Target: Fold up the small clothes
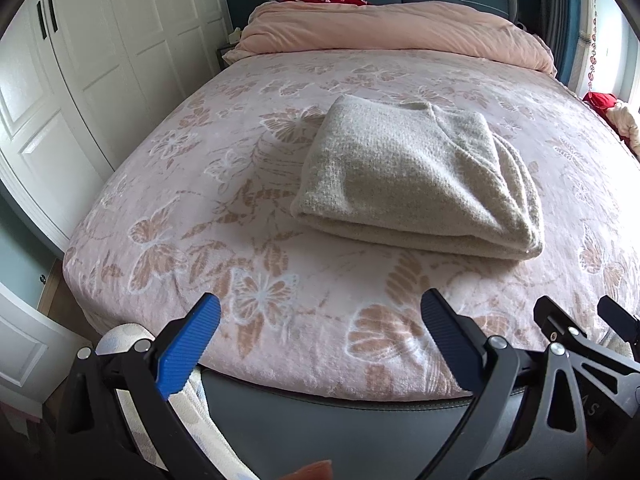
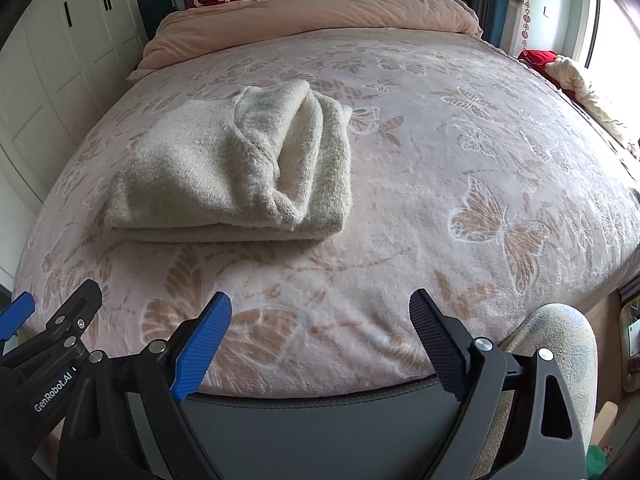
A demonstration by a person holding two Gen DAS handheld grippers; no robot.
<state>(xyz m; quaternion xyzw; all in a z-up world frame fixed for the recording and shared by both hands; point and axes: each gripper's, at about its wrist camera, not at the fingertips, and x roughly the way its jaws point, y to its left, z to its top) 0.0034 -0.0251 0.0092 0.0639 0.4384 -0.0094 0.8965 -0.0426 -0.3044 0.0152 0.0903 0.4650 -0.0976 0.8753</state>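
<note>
We are holding the left gripper (image 1: 320, 320) and the right gripper (image 2: 320, 314) low in each frame, both with jaws spread wide and gripping nothing. The cream knit sweater (image 1: 416, 184) is lying folded at the centre of the left view and centre left of the right view, on the butterfly-patterned blanket (image 1: 280, 300), apart from both grippers. We are judging the fold nearly complete; its top layer (image 2: 296, 148) is bulging open, so a careless nudge could be undoing the stack.
</note>
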